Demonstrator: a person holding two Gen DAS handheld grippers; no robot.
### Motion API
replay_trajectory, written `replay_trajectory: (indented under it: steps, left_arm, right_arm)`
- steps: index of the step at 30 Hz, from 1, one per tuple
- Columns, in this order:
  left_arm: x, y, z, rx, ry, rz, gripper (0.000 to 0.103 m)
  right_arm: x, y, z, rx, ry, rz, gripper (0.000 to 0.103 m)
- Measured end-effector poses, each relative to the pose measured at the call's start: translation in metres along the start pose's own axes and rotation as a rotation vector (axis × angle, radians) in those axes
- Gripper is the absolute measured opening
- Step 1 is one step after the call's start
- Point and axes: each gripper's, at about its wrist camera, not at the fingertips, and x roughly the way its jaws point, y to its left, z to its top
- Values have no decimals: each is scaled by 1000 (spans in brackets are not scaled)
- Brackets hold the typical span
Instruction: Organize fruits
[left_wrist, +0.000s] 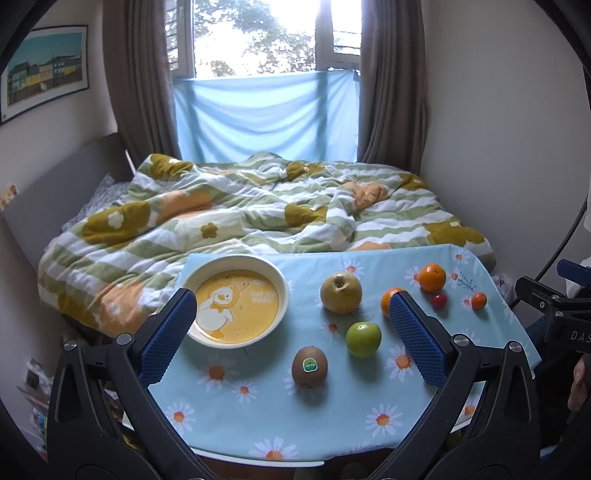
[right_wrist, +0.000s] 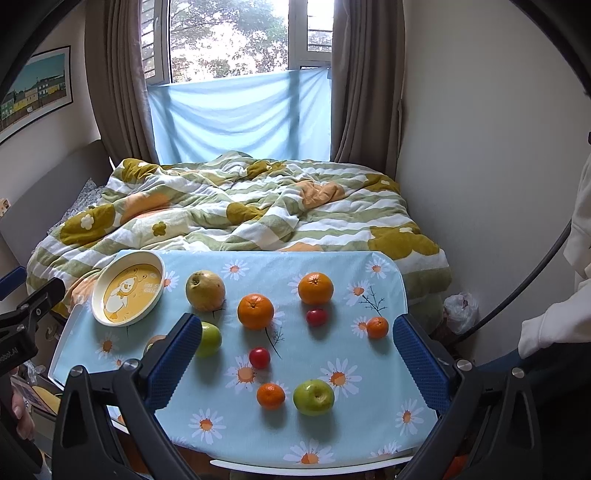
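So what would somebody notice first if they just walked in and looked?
Probably the round yellow plate with a white duck picture, empty at the table's far left corner. Next, loose fruit across the blue daisy-print tablecloth: a big round orange mid-table and a shiny green apple near the front edge.

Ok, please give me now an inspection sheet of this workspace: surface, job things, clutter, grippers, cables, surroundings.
Surface: small table under a light blue daisy-print cloth, standing at the foot of a bed.
Job's things: round cream plate with yellow duck picture, holding no fruit; yellow-brown pear; brown kiwi with green sticker; two green apples; two large oranges; two small mandarins; two small red fruits. All fruit lies loose on the cloth.
Clutter: nothing seen on the table.
Grippers: left gripper open; right gripper open; both hold nothing.
Cables: dark cable at right.
Surroundings: flowered striped quilt, curtained window, framed picture.
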Motion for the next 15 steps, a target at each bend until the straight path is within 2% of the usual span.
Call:
replay_trajectory:
  steps: [15]
  left_arm:
    - [-8,-6,-1,-2,-8,-5,103]
  right_arm:
    - [-1,0,0,-5,5,2,103]
